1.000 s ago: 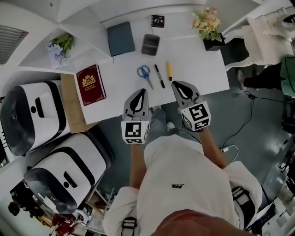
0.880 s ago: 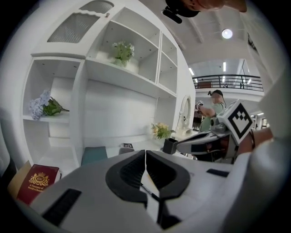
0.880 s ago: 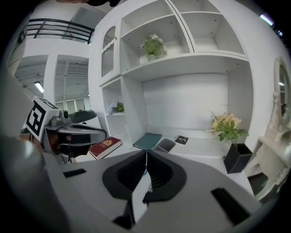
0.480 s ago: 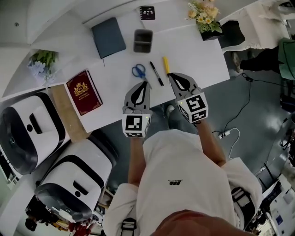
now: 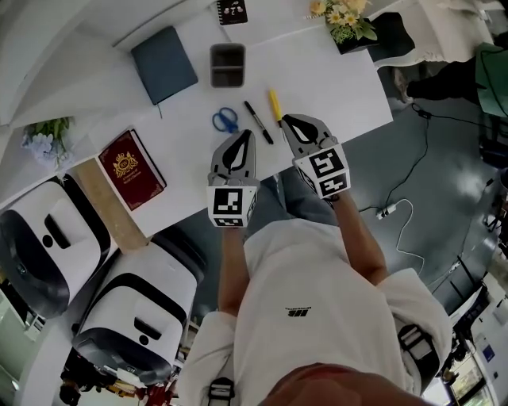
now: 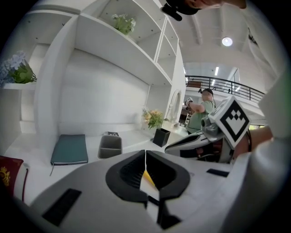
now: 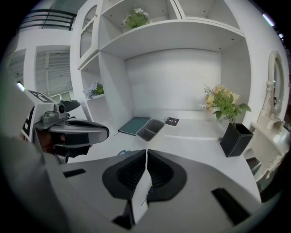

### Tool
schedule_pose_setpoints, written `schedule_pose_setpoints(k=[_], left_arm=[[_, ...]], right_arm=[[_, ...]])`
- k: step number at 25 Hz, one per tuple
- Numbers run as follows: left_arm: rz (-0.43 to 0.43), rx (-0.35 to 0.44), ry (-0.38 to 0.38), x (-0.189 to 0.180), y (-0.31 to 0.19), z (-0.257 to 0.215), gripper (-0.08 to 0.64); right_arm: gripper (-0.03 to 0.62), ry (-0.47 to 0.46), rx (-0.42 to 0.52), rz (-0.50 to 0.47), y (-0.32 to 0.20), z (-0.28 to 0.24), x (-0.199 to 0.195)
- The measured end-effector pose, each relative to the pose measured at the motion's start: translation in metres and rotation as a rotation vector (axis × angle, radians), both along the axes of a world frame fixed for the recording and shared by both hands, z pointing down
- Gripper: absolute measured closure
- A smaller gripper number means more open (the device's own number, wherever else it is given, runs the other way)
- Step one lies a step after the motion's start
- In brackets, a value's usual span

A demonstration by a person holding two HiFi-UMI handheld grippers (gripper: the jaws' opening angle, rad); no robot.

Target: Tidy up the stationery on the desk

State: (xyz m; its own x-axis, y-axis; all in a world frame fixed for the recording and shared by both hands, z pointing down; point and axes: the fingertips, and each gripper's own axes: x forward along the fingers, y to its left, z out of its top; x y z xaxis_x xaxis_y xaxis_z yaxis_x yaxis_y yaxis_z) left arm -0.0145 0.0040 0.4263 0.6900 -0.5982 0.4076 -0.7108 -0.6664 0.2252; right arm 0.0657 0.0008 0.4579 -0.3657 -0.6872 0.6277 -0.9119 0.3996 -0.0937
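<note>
On the white desk (image 5: 333, 87) lie blue-handled scissors (image 5: 225, 120), a black pen (image 5: 258, 121) and a yellow highlighter (image 5: 275, 105), side by side near the front edge. Behind them stands a grey pen tray (image 5: 228, 65) (image 6: 109, 146) (image 7: 150, 129). My left gripper (image 5: 243, 136) (image 6: 145, 152) hovers just short of the scissors and the pen, jaws shut and empty. My right gripper (image 5: 289, 120) (image 7: 146, 152) is beside the highlighter's near end, also shut with nothing in it. A sliver of yellow shows below the left jaws.
A teal notebook (image 5: 164, 54) (image 7: 135, 125) lies left of the tray, a small black notepad (image 5: 231, 10) behind it, a red book (image 5: 131, 169) on the desk's left part. A black flower pot (image 5: 349, 20) (image 7: 236, 139) stands back right. Two white machines (image 5: 44, 238) stand left of the desk, and a cable (image 5: 397, 210) lies right.
Both grippers have sunk and moved forward over the desk's front edge, closer to the pen and highlighter. Their jaws stayed shut.
</note>
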Motion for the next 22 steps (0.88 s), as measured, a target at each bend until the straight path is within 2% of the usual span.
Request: schedule_pose_setpoints(k=[7, 22], left_arm=[[0.052, -0.015, -0.012, 0.019, -0.016, 0.02, 0.56], [0.081, -0.054, -0.063, 0.05, -0.047, 0.068, 0.56]], right_arm=[[0.591, -0.008, -0.06, 0.026, -0.014, 0.032, 0.009], [0.555, -0.023, -0.15, 0.031, -0.046, 0.084, 0.021]])
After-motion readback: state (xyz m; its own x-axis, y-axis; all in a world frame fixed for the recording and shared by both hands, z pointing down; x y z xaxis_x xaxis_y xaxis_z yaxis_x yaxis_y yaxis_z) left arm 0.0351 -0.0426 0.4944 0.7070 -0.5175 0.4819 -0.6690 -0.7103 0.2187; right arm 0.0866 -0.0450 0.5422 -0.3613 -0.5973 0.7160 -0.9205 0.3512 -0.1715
